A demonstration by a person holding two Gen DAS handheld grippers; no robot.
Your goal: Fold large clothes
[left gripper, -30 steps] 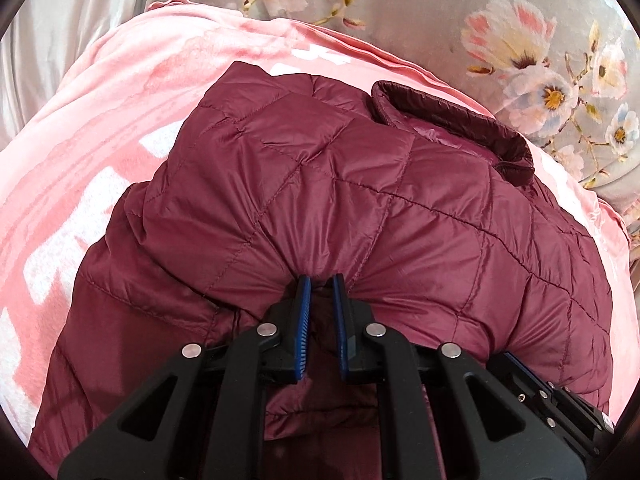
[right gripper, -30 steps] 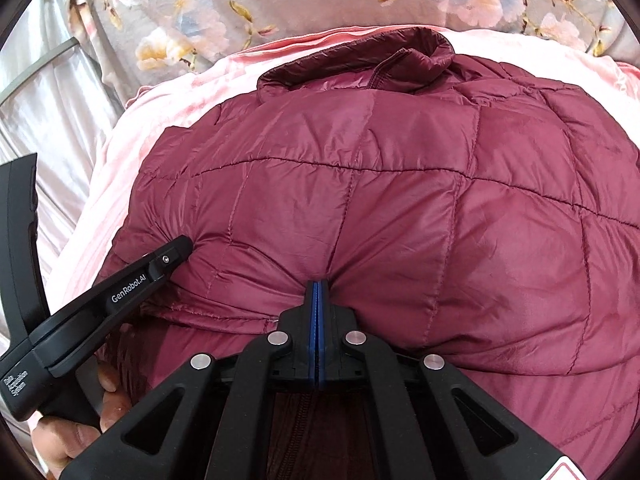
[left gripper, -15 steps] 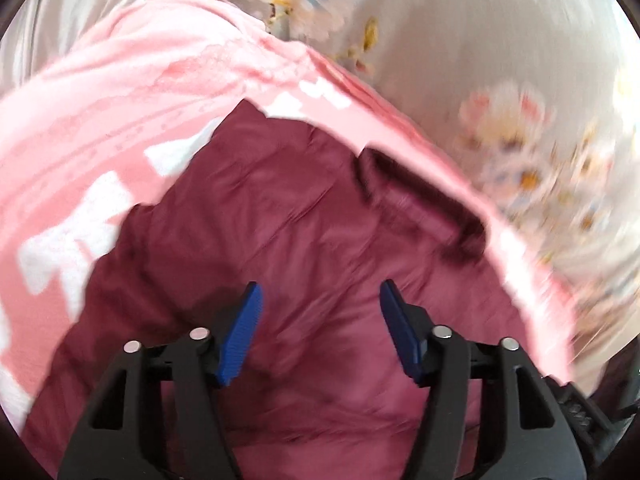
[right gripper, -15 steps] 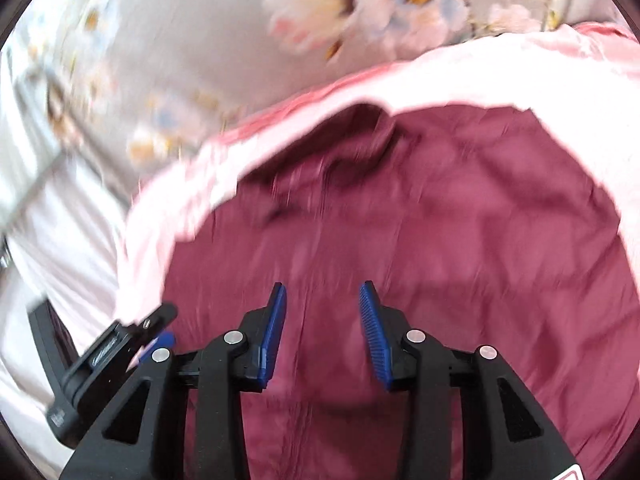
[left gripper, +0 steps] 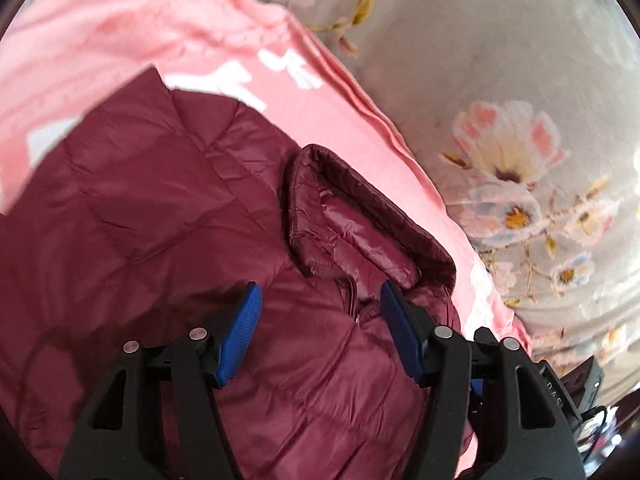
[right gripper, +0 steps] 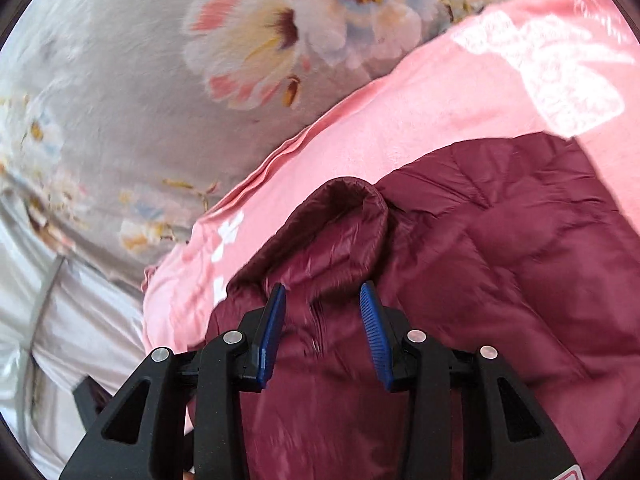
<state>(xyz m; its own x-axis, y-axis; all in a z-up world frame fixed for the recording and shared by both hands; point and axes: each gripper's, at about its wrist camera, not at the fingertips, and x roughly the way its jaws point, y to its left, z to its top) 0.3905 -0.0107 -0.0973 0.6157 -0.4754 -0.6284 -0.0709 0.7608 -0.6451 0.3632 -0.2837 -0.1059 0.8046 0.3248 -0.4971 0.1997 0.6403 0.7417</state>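
Note:
A maroon quilted puffer jacket [left gripper: 168, 216] lies spread on a pink blanket [left gripper: 120, 40], its stand-up collar [left gripper: 360, 220] toward the floral bedding. My left gripper [left gripper: 320, 300] hovers open just short of the collar and the zip top, its blue pads [left gripper: 240, 336] apart with only jacket fabric below them. In the right wrist view the same jacket [right gripper: 500, 248] fills the lower right and its collar [right gripper: 340, 216] stands just ahead. My right gripper [right gripper: 323, 300] is open over the collar's base, nothing pinched between its pads [right gripper: 374, 332].
Grey bedding with a flower print [left gripper: 512, 160] lies beyond the blanket, also in the right wrist view as floral bedding [right gripper: 248, 48]. The pink blanket [right gripper: 440, 112] has white patterns. A pale silvery sheet [right gripper: 60, 320] is at the left. A black part of the other gripper [left gripper: 576, 392] shows at the lower right.
Both grippers were shut on the jacket's folded edge a second ago; both let go, opened, and swung toward the collar, rolling as they moved. The jacket now lies flatter.

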